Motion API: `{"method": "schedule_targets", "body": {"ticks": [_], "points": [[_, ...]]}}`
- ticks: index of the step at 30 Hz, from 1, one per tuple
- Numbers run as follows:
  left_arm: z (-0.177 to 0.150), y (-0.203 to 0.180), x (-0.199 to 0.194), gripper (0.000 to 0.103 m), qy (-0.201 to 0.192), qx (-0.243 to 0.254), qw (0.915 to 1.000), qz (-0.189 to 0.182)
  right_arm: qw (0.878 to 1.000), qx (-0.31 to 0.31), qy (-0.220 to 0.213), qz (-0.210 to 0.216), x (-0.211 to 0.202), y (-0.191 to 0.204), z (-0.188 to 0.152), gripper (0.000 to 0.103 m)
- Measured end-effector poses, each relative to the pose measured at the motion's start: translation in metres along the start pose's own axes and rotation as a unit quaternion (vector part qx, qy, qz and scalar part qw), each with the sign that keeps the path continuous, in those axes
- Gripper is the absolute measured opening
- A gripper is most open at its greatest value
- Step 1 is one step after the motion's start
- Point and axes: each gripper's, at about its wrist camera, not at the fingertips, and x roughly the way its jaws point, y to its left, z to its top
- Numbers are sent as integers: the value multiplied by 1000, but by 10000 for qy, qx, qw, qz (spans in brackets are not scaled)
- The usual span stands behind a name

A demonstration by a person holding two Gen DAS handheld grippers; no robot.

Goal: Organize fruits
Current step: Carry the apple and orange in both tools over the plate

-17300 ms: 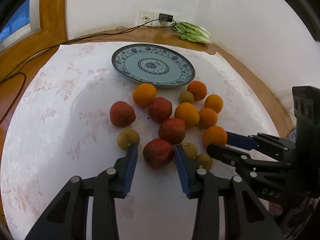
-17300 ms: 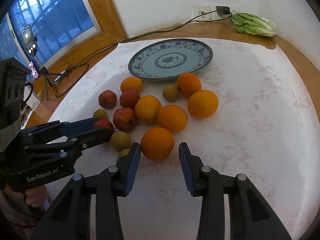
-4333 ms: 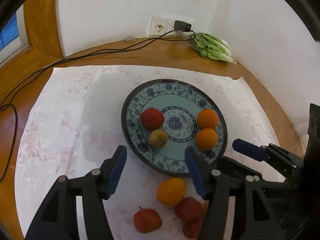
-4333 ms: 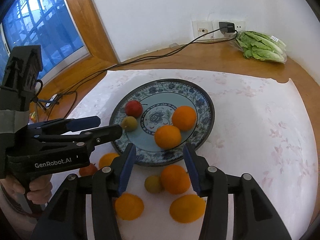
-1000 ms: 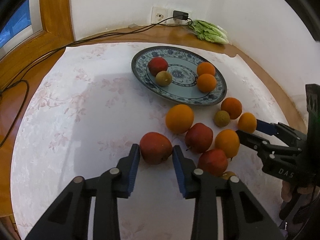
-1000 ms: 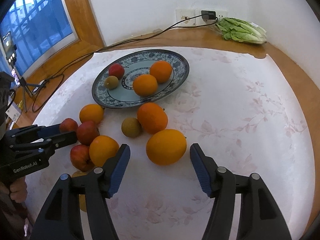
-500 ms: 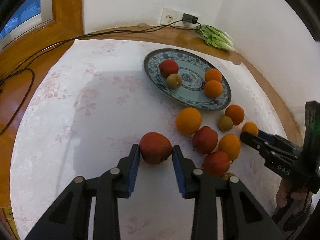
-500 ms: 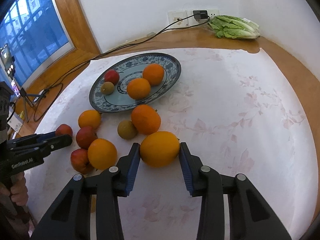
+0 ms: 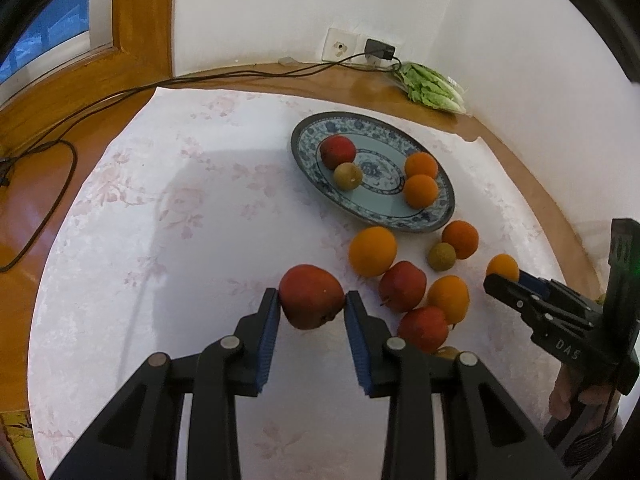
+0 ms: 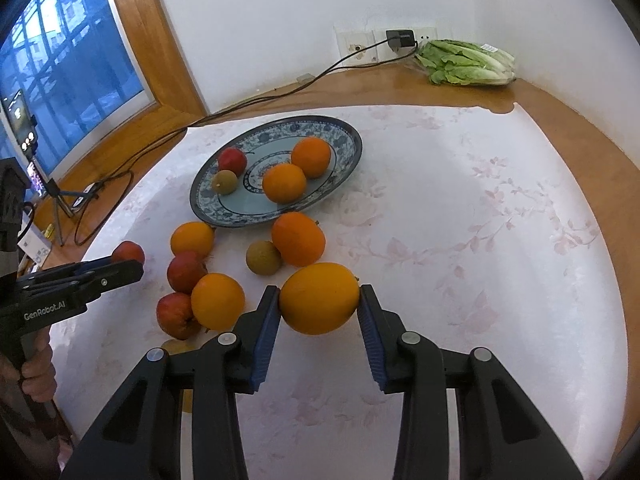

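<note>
A white floral tablecloth (image 10: 460, 216) covers a wooden table (image 10: 420, 88). At the far right, against the wall, lies bagged lettuce (image 10: 466, 62). A charger (image 10: 400, 38) sits in the wall socket (image 10: 356, 46), its black cable (image 10: 256, 100) trailing left. A phone on a tripod (image 10: 30, 140) stands by the window (image 10: 60, 72).

A curved wooden table (image 10: 420, 88) carries a white floral cloth (image 10: 460, 208), a bagged head of lettuce (image 10: 466, 62) and a black cable (image 10: 256, 100). On the cloth sit a blue patterned plate (image 10: 344, 156) and loose oranges, red apples and small brownish fruits beside it.
</note>
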Motion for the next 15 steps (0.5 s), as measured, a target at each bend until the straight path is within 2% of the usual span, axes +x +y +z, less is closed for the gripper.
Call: {"method": "schedule_targets", "body": {"ticks": [15], "points": [[23,-16,-7,34,-193,244,9995,-71,9998,-123,-176,27,-12,4,7,40]]}}
